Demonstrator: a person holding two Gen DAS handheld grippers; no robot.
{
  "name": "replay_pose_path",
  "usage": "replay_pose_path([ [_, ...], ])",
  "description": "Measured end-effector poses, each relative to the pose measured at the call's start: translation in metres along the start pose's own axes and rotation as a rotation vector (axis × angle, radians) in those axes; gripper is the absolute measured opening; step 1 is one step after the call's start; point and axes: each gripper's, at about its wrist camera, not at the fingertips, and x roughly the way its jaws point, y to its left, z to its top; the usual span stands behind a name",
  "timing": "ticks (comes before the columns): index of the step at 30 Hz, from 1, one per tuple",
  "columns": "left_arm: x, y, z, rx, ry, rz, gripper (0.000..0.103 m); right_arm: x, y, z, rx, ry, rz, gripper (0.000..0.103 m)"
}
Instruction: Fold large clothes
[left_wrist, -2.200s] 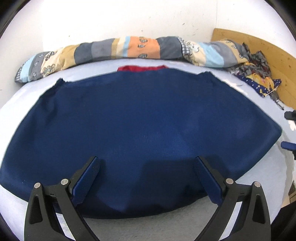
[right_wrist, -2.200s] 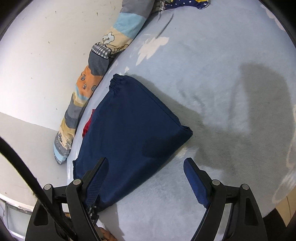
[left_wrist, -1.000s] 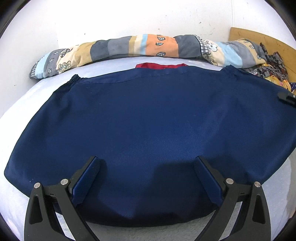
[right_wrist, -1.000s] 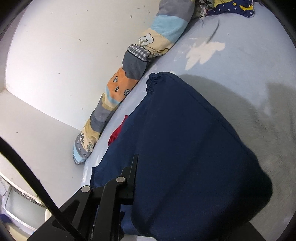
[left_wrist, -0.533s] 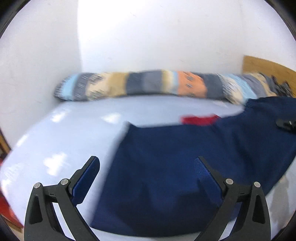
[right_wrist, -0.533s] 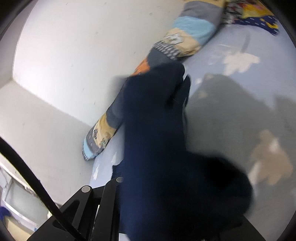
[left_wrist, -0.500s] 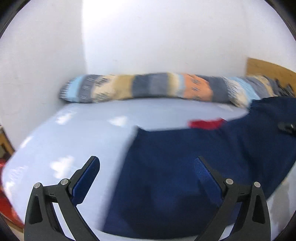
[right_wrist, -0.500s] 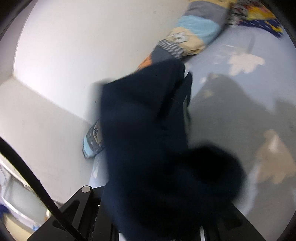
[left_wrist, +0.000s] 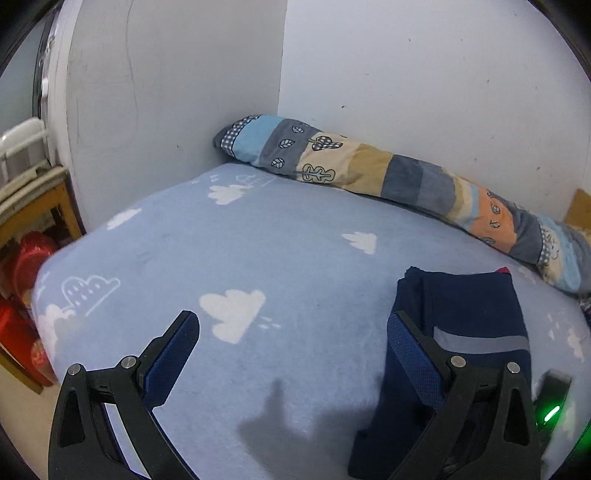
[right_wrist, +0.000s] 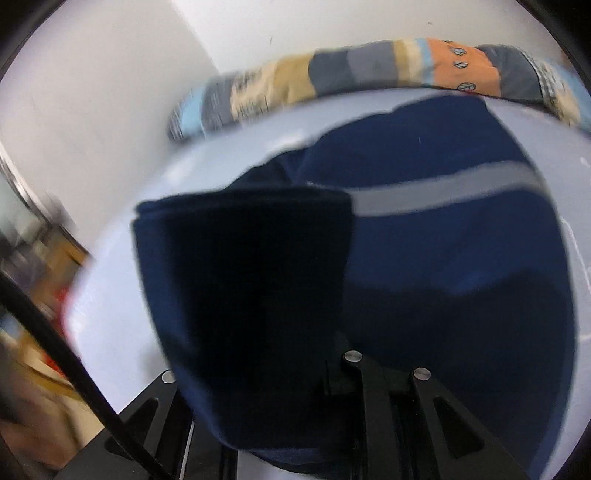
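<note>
**Right jaws pinched on navy cloth, left jaws wide and empty**

Garment (left_wrist: 465, 317): navy, with a grey stripe across it, lying folded in a narrow stack on the right part of the bed (left_wrist: 258, 236). Its far end stops short of the bolster (left_wrist: 388, 173); a bit of red shows at the far corner.

My right gripper (right_wrist: 295, 387): jaws nearly closed, clamped on a fold of the garment (right_wrist: 424, 177). That fold drapes over my fingers and hides the pads and most of the linkage, so the contact point itself is not visible. The rest of the cloth lies on the bed ahead, stripe running across it. View is motion-blurred, especially on the left.

My left gripper (left_wrist: 291, 332): jaws spread wide, nothing between them. Left pad is over bare sheet; right pad overlaps the near left edge of the garment in view, and I cannot tell if it touches.

Sheet is light blue with white clouds. The patchwork bolster runs along the white wall (left_wrist: 406, 74) at the far side. Wooden furniture (left_wrist: 33, 210) and red items (left_wrist: 22, 266) sit off the bed's left edge. A green light (left_wrist: 550, 411) glows at lower right.
</note>
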Motion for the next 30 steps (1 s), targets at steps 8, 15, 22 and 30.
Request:
replay_pose_path([
  [8,-0.001,-0.002,0.003,-0.025,-0.003,-0.009,0.101,-0.004,0.032,-0.007,-0.258,0.037,-0.142,0.06],
  [15,0.002,-0.001,0.002,-0.038,0.03,-0.059,0.101,-0.05,0.038,-0.059,-0.473,0.067,-0.026,0.087],
  [22,0.003,-0.03,-0.006,0.036,0.108,-0.215,0.101,-0.141,-0.019,-0.067,-0.384,-0.058,0.087,0.086],
  [30,0.017,-0.083,-0.041,0.22,0.239,-0.328,0.101,-0.156,-0.088,-0.107,-0.331,-0.105,-0.156,0.085],
])
